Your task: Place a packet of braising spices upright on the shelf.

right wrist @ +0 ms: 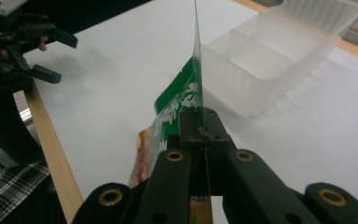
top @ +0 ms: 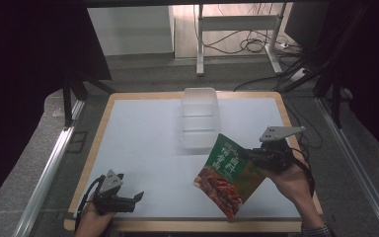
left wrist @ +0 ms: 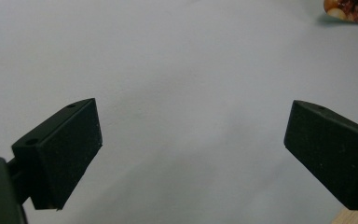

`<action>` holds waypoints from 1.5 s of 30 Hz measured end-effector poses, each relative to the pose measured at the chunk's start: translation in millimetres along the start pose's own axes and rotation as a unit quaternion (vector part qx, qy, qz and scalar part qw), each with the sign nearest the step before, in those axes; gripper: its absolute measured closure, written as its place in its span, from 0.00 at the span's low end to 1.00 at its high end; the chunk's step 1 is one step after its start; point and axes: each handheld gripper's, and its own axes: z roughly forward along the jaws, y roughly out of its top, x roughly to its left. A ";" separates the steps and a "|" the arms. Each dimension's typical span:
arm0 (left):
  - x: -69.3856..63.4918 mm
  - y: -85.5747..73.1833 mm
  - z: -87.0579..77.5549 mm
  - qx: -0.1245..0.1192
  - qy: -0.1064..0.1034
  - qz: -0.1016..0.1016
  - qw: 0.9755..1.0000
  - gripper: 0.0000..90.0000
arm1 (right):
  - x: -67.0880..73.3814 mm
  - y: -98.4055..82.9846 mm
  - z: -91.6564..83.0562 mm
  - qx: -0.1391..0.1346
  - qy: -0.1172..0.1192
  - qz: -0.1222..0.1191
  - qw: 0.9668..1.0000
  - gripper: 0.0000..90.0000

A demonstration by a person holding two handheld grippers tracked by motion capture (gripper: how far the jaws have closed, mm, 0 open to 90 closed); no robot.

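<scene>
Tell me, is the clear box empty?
Empty. The clear box shows only bare dividers inside; the snack packet is outside it, clamped in the right gripper.

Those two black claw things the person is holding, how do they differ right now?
The right gripper is shut on the edge of the green snack packet; the left gripper is open, with nothing between its jaws. The right gripper is out over the table near the clear plastic container; the left gripper is near the table's front edge. Both are black two-jaw tools with a grey plate on top.
</scene>
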 end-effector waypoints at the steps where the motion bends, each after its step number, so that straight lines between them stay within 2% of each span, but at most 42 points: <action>1: -0.1 0.0 0.0 0.000 0.000 0.001 1.000 0.04 | 2.9 4.0 -1.1 -0.002 -0.001 -0.006 1.000 0.99; 5: -0.5 0.1 -0.1 0.002 0.000 0.002 1.000 0.04 | 10.2 15.9 -4.5 -0.006 -0.001 -0.025 1.000 0.99; 10: -0.5 0.1 -0.1 0.002 0.000 0.002 1.000 0.04 | 15.6 28.1 -6.9 -0.012 0.002 -0.038 0.999 0.99; 17: 0.6 -0.1 -0.3 -0.001 -0.001 -0.002 1.000 0.04 | 16.5 43.3 -7.2 -0.019 -0.014 -0.058 0.998 0.99; 20: 1.5 -0.2 -0.6 -0.002 0.000 -0.007 1.000 0.04 | 13.9 47.6 -7.1 -0.021 -0.016 -0.057 0.998 0.99; 29: 1.6 -0.4 -0.7 -0.004 -0.001 -0.010 1.000 0.04 | 9.0 61.2 1.4 -0.031 0.003 -0.049 0.998 0.99; 37: 1.1 -0.4 -0.5 -0.003 0.000 -0.008 1.000 0.04 | 9.2 73.2 11.4 -0.028 0.001 -0.056 0.998 0.99; 45: 0.9 -0.4 -0.5 -0.002 0.001 -0.003 1.000 0.04 | 6.2 96.9 27.1 -0.035 0.009 -0.061 0.998 0.99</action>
